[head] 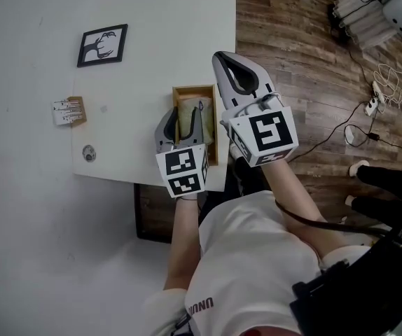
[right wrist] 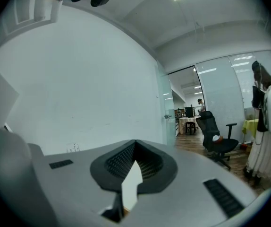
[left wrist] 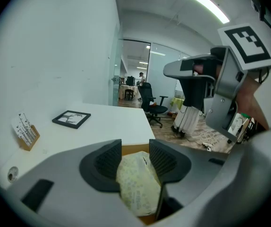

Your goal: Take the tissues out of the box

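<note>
Nearest, left claw (left wrist: 134,156) angled down over the wooden box (head: 187,92) at the table (head: 152,26) edge, jaws apart on either side of a pale patterned tissue pack (left wrist: 136,186) lying in the box. Just beside and higher, right claw (right wrist: 134,161) pinched together on a thin white sheet (right wrist: 131,183). Farther off on the table, a small card holder (head: 68,110) and a black picture frame (head: 103,45)

Open wooden box (head: 194,88) sits at the near edge of the worktop (head: 152,33), holding a pale, crumpled tissue pack (left wrist: 136,186); one white tissue (right wrist: 131,186) is pinched in the right gripper (right wrist: 135,150).
</note>
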`<act>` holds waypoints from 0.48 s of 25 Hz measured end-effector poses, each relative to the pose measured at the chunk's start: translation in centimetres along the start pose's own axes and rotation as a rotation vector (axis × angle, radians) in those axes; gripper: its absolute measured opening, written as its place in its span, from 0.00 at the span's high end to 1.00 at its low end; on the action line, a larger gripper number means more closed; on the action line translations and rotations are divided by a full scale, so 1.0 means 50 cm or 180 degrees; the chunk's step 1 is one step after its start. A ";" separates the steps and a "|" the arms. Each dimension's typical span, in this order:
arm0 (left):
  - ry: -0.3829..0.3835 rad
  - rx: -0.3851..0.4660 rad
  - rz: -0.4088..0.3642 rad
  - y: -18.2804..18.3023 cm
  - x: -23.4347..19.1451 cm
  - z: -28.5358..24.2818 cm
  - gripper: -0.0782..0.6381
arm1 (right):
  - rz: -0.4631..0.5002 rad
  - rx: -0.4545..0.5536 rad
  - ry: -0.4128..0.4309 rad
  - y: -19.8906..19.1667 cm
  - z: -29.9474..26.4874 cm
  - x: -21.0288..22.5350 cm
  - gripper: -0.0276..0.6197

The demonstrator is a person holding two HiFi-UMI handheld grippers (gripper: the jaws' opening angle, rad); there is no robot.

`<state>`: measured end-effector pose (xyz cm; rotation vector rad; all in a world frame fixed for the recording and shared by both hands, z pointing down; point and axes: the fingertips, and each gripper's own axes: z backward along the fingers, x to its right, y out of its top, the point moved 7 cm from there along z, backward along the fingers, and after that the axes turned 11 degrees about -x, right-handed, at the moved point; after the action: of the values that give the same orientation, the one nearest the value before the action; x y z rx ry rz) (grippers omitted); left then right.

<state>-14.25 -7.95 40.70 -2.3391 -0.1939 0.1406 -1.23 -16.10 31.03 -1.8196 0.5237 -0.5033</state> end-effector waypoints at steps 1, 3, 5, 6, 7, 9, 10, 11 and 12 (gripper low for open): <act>-0.0030 -0.0044 0.0002 -0.002 0.001 -0.005 0.64 | -0.0007 -0.0004 -0.0009 -0.001 -0.001 0.002 0.93; -0.0082 -0.0125 0.0017 -0.006 0.005 -0.013 0.62 | -0.0018 -0.0010 -0.0023 -0.003 0.000 0.005 0.93; -0.0120 -0.0208 0.0028 -0.011 0.010 -0.022 0.60 | -0.0026 -0.0015 -0.0037 -0.004 0.001 0.010 0.93; -0.0133 -0.0252 0.0026 -0.013 0.012 -0.026 0.59 | -0.0030 -0.0019 -0.0044 -0.005 0.002 0.012 0.93; -0.0141 -0.0291 0.0020 -0.016 0.013 -0.031 0.58 | -0.0033 -0.0023 -0.0052 -0.006 0.001 0.013 0.93; -0.0154 -0.0363 0.0010 -0.021 0.013 -0.040 0.57 | -0.0037 -0.0032 -0.0065 -0.009 -0.003 0.015 0.93; -0.0166 -0.0400 0.0013 -0.022 0.013 -0.044 0.57 | -0.0041 -0.0038 -0.0071 -0.010 -0.003 0.017 0.93; -0.0174 -0.0441 0.0019 -0.024 0.015 -0.047 0.57 | -0.0045 -0.0043 -0.0077 -0.011 -0.003 0.018 0.93; -0.0174 -0.0485 0.0021 -0.026 0.016 -0.050 0.57 | -0.0050 -0.0046 -0.0082 -0.012 -0.001 0.020 0.93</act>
<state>-13.21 -8.65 43.32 -2.4893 -0.2312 0.1995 -0.42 -16.56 31.71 -1.8430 0.4969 -0.4873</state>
